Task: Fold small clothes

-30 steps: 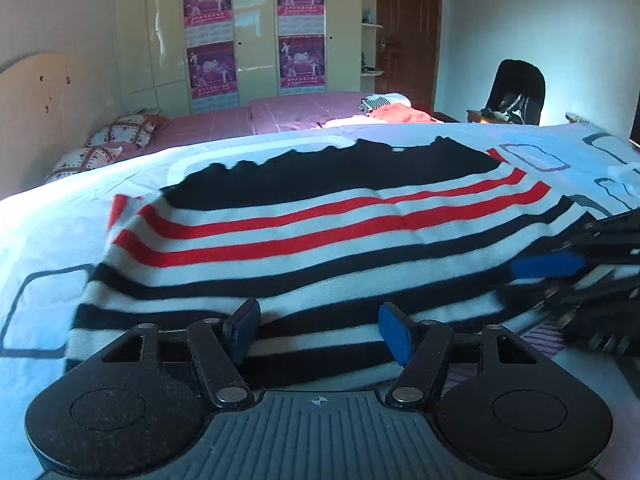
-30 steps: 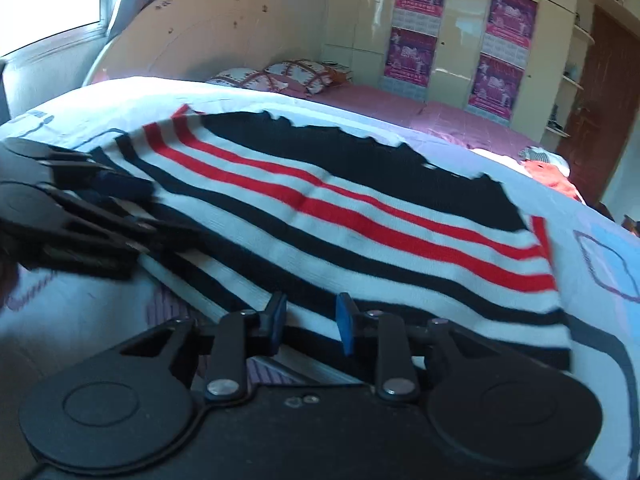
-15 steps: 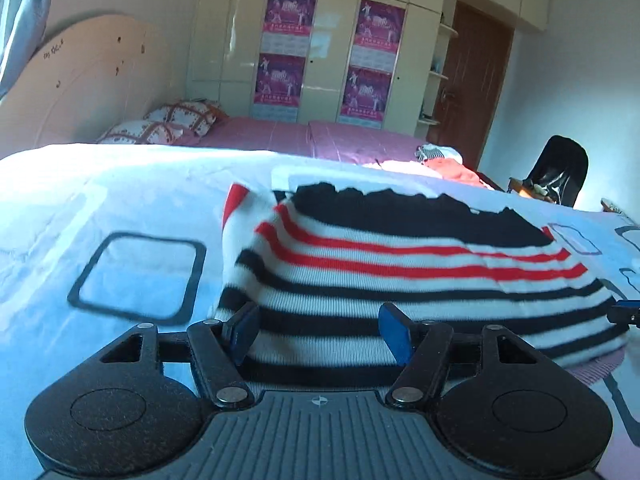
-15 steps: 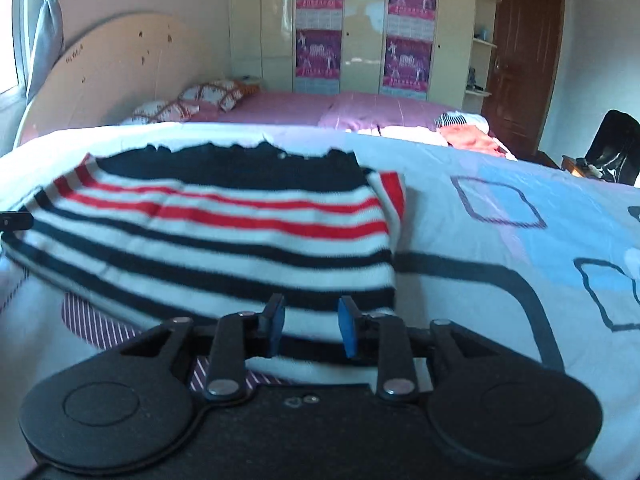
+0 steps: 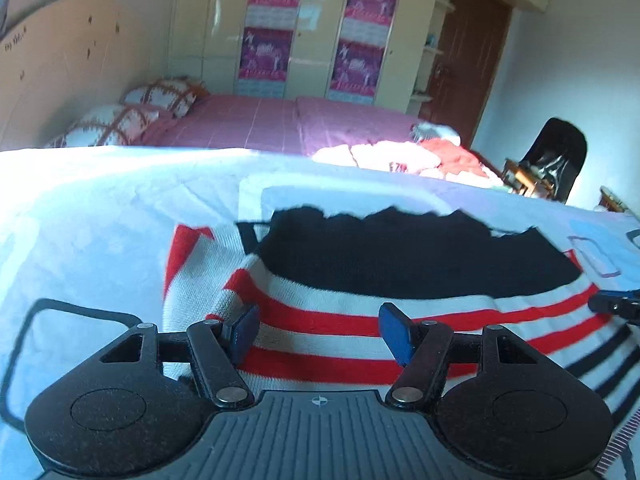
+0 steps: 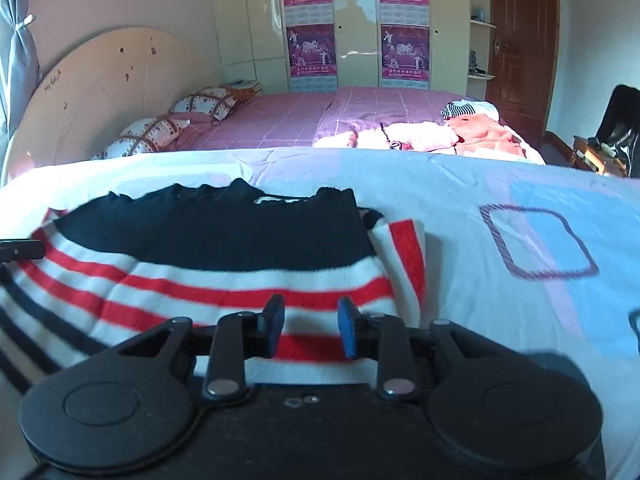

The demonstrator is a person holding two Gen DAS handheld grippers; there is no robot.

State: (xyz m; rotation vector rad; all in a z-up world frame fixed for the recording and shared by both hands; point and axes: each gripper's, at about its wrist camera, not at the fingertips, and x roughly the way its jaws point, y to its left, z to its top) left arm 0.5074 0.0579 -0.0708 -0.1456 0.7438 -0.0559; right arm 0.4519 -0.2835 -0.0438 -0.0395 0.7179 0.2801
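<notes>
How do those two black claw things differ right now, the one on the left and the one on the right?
The left gripper has its blue pads spread wide; the right gripper holds its pads closer together, though still apart. The left one sits at the striped sweater's left edge, the right one at its right edge. Both are open, with the sweater's red stripes showing between their fingers.

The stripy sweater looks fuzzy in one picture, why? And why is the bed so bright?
Right wrist view: the stripy sweater is smeared by motion blur. Left wrist view: sharper near the left tongs, though sunlight washes out the white sheet. Both views bend at the edges from the fisheye lens.
</notes>
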